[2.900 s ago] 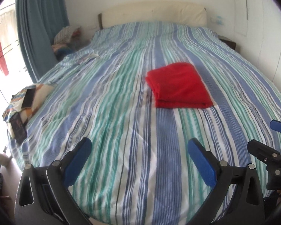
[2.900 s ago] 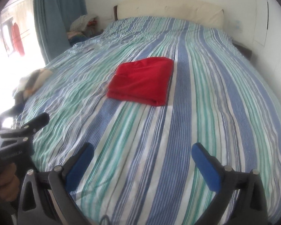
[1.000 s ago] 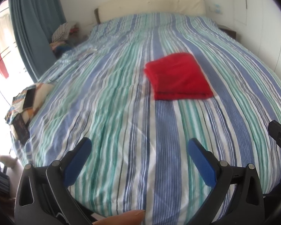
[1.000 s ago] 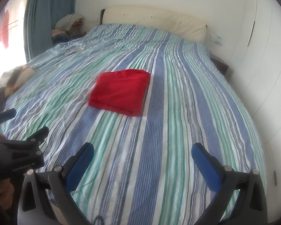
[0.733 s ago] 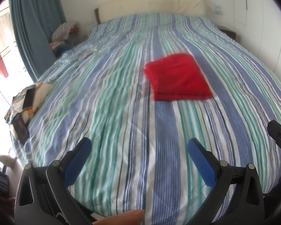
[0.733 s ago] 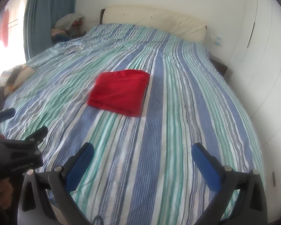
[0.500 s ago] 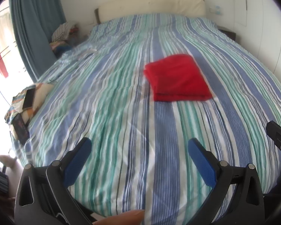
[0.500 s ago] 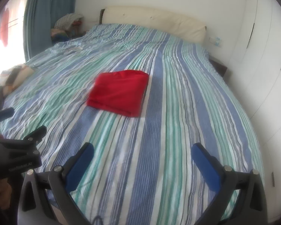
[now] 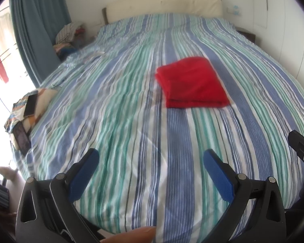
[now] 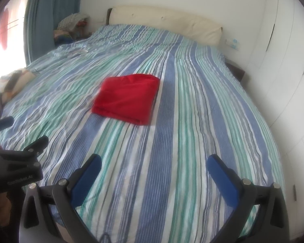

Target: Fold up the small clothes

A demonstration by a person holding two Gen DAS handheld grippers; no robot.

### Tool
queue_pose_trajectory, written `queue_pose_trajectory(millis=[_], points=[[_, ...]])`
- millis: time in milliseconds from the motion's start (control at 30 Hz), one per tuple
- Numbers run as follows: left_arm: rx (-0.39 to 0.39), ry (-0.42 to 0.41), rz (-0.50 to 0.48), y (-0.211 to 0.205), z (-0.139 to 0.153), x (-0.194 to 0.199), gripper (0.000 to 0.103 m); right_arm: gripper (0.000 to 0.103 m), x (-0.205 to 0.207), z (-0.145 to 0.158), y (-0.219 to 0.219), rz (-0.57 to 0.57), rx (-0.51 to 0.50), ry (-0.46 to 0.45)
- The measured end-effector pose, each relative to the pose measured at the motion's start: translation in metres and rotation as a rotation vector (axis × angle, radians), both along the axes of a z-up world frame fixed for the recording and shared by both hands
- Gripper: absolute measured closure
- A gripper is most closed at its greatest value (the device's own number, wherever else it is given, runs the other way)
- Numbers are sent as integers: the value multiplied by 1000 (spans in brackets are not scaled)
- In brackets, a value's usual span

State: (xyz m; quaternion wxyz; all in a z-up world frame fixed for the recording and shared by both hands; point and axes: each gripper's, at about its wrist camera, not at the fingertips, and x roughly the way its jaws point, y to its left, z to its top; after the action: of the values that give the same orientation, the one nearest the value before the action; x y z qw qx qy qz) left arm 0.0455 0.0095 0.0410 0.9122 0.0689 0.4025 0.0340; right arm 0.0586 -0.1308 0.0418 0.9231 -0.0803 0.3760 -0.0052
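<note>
A red cloth lies folded into a neat rectangle on the bed, about in the middle of the striped cover, with blue, green and white stripes running from the foot to the head. In the right wrist view the same cloth sits a little left of centre, and its folded edges look even, though the picture is slightly blurred there. Nothing touches the cloth. The left gripper hangs over the foot of the bed, well apart from the cloth, with its two blue fingers spread wide and nothing between them. The right gripper is in the same way, low over the near end of the cover, jaws wide apart and empty. In the right wrist view the black body of the left gripper shows at the left edge, and in the left wrist view a part of the right gripper shows at the right edge. At the head of the bed stands a cream headboard. On the left side hangs a blue curtain, and beside it is a pile of clothes. On the left edge of the bed lies a patterned cushion with a phone on top of it. White wardrobe doors fill the right side.
</note>
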Motion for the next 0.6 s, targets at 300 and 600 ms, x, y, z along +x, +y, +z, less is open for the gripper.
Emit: queue_pose_trajectory(millis=[300,600], points=[[4,4,3,-1,-2,0,0,1,1,-1,1,-3,-6,1],[5,4,3,0,-2,0,0,1,2,-2,2,-4,-10,2]])
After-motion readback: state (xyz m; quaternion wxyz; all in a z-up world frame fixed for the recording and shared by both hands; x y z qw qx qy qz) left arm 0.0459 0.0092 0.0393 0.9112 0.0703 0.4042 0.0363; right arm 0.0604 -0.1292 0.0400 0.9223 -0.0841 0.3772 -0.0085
